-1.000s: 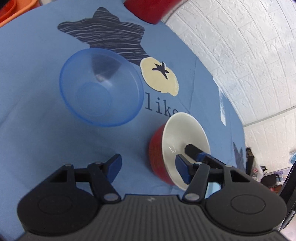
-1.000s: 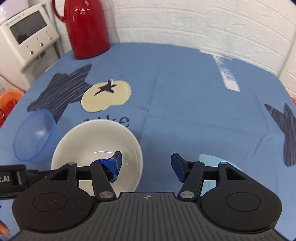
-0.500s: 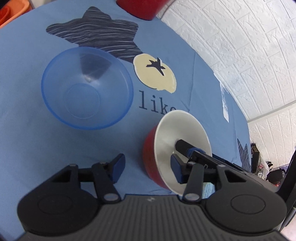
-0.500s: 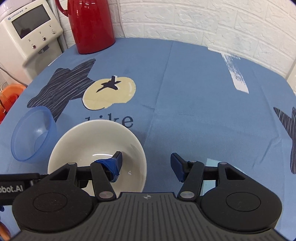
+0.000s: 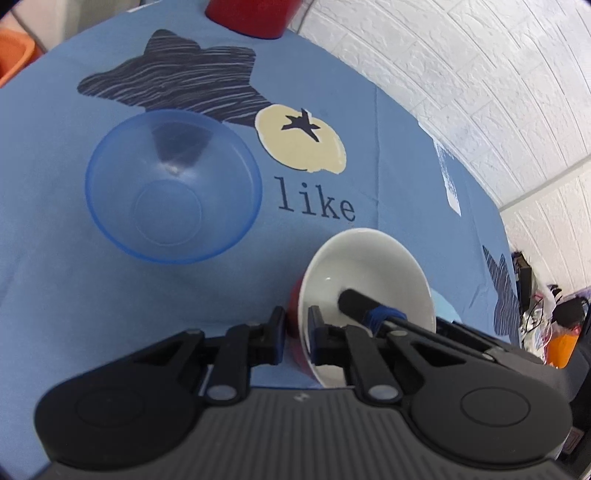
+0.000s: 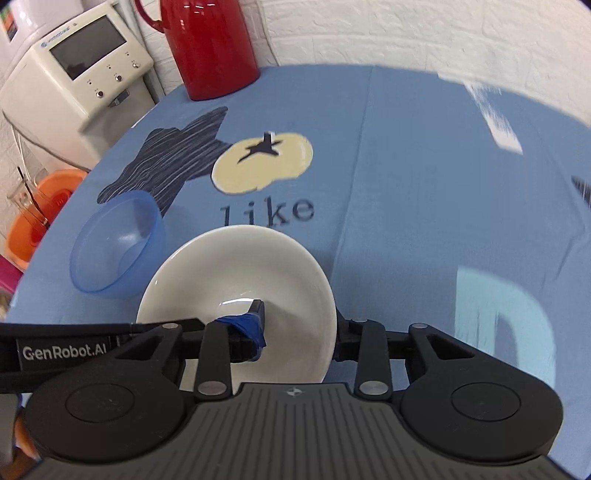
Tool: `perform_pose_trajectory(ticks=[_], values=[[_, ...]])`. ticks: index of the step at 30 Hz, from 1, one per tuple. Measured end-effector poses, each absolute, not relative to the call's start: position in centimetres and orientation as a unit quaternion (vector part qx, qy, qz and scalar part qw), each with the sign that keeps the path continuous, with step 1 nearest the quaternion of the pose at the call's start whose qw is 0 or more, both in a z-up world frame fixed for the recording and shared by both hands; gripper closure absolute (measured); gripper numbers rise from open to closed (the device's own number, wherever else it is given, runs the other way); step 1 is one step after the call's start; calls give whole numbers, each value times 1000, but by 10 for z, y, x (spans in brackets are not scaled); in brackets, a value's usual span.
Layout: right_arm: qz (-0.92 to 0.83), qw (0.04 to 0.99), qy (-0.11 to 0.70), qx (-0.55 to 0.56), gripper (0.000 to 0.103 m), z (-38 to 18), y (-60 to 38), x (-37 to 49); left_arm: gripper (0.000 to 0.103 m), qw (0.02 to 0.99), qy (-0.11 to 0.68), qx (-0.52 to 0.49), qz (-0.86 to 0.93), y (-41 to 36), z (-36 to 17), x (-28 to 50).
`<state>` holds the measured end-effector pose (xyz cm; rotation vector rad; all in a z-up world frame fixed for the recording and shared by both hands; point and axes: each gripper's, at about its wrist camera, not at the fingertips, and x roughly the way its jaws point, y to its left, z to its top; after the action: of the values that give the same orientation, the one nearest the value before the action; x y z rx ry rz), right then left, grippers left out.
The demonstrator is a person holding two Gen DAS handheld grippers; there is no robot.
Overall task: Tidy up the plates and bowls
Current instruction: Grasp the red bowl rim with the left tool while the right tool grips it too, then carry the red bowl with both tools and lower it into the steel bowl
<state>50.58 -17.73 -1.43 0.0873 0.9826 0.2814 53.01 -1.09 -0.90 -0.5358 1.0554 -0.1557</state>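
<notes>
My left gripper [image 5: 295, 332] is closed down on the rim of the red-and-white bowl [image 5: 369, 273]: one finger on the red outer wall, the other inside on the white glaze, with only the wall's thickness between the pads. My right gripper [image 6: 299, 332] straddles the opposite rim of the same bowl [image 6: 240, 273]. Its blue-taped finger [image 6: 245, 325] lies inside the bowl, and the other finger sits just outside the wall. The gap is wider than on the left, and I cannot tell whether the pads actually press the wall.

Bowl notes: glossy white interior, red exterior, round, deep. In the left wrist view it is tilted, mouth facing away towards the wall. I cannot tell whether its base touches the cloth.

Just beside it to the left stands the blue bowl [image 5: 173, 184], translucent plastic, upright and empty, resting on the blue tablecloth [image 5: 406, 166]. Part of it covers the dark striped star print [image 5: 181, 74]. The cream circle print [image 5: 303, 140] and the word "like" [image 5: 317, 203] lie beyond both bowls.

Farther out there is a red jug [image 6: 210, 44] at the table's far edge against the white brick wall [image 6: 406, 29]. A beige machine with a screen [image 6: 74, 74] and an orange tub [image 6: 40, 210] sit off the table to the left.
</notes>
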Motion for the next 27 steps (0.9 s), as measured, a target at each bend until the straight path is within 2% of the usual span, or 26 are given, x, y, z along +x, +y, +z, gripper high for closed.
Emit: perform_pose_trajectory(ticks=[4,10,21,27], values=[[132,861,486,76,85,-15,-178,487,97,823,504,-246,-85,-4,-8,515],[131,858,495,43,81,-11,-164,447,102,822,512,-227,-102,1,-4,482],[114,874,470,44,78,36,-186,351,101,821,509,-196,-167,-18,45,402],[91,876,473,43,77,36,-207,288,101,810,523,-175,-201,-42,50,347]])
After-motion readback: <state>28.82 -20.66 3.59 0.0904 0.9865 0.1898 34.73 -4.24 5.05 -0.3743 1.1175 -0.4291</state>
